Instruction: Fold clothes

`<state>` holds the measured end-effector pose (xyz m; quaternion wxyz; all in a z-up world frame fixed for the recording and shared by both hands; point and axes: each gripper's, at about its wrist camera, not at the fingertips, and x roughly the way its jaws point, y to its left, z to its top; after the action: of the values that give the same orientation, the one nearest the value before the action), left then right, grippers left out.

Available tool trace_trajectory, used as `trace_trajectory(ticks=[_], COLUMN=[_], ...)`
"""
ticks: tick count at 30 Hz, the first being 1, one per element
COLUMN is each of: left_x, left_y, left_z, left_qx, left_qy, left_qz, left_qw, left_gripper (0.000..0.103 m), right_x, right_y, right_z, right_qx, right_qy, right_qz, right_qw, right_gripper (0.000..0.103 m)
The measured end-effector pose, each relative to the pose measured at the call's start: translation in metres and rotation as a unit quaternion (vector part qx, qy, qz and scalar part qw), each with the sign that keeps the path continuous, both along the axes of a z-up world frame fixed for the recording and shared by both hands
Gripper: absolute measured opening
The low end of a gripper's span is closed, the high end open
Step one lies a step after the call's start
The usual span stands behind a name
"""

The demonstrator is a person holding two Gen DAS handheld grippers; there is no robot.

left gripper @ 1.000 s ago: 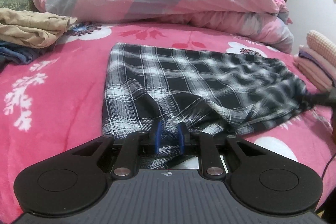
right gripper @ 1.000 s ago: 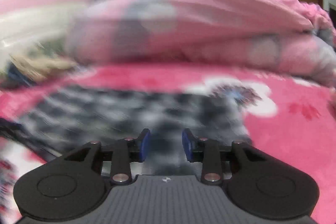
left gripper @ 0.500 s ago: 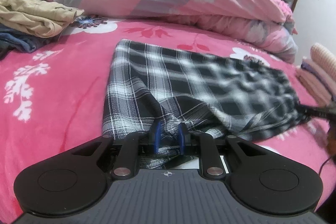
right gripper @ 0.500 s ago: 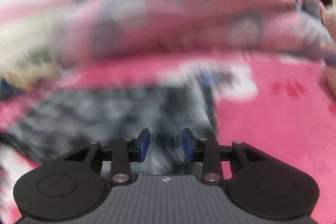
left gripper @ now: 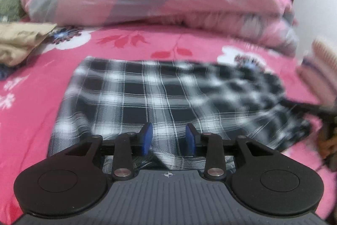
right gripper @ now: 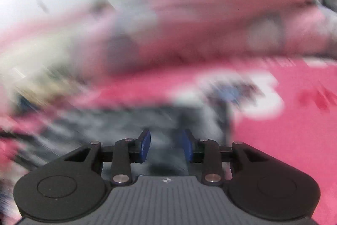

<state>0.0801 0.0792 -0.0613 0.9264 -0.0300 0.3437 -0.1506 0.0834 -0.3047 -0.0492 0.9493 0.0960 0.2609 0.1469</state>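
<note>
Opening left gripper [left gripper: 168, 136] over plaid garment [left gripper: 147, 94], right gripper [right gripper: 166, 146] closing, pads apart

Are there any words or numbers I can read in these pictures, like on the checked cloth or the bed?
None: no words, numbers or brand names can be read.
The checked cloth shows only its pattern.
The bedspread has flowers, no letters.
The left hand-held gripper has only a small crosshair mark, no text.
</note>
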Motion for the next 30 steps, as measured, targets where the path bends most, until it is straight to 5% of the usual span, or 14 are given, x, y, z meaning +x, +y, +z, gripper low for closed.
trace_trajectory(ticks=[3, 5, 9, 13, 19, 24, 27, 30], left_x=[0.006, 0.009, 0.016, 0.017, 0.017, 0.013, 0.011, 0.014], left_y=[-0.011, -0.016, -0.024, -0.022, -0.009, 0.006, 0.010, 0.002], left_z=[-0.004, -0.006, -0.008, -0.013, -0.010, 0.008, 0.011, 0.003], left_qx=[-0.006, -0.004, 0.013, 0.018, -0.005, -0.011, -0.001, 0.023], left_qy=[0.011, 0.015, 0.016, 0.016, 0.022, 0.011, 0.006, 0.037], left_qz=[-0.011, -0.010, 0.004, 0.007, 0.008, 0.030, 0.051, 0.071], left_qw=[0.9999, 0.9998, 0.9998, 0.9997, 0.9997, 0.9994, 0.9987, 0.9965], left_gripper=[0.037, 0.047, 0.049, 0.052, 0.053, 0.056, 0.068, 0.082], right_x=[0.003, 0.007, 0.030, 0.082, 0.055, 0.013, -0.008, -0.013], right_y=[-0.009, -0.004, 0.013, 0.018, 0.009, 0.026, 0.059, 0.091], right_z=[-0.003, 0.013, 0.029, -0.023, -0.013, 0.024, 0.022, -0.026], right_qx=[0.014, 0.019, 0.000, -0.081, -0.053, -0.010, -0.048, -0.149], right_qy=[0.016, -0.002, -0.032, 0.027, 0.008, 0.004, 0.015, 0.021], right_qz=[-0.020, -0.012, 0.011, -0.023, -0.046, -0.027, 0.018, 0.023], right_qw=[1.000, 1.000, 0.999, 0.996, 0.998, 1.000, 0.999, 0.988], right_gripper=[0.027, 0.027, 0.027, 0.024, 0.024, 0.026, 0.030, 0.039])
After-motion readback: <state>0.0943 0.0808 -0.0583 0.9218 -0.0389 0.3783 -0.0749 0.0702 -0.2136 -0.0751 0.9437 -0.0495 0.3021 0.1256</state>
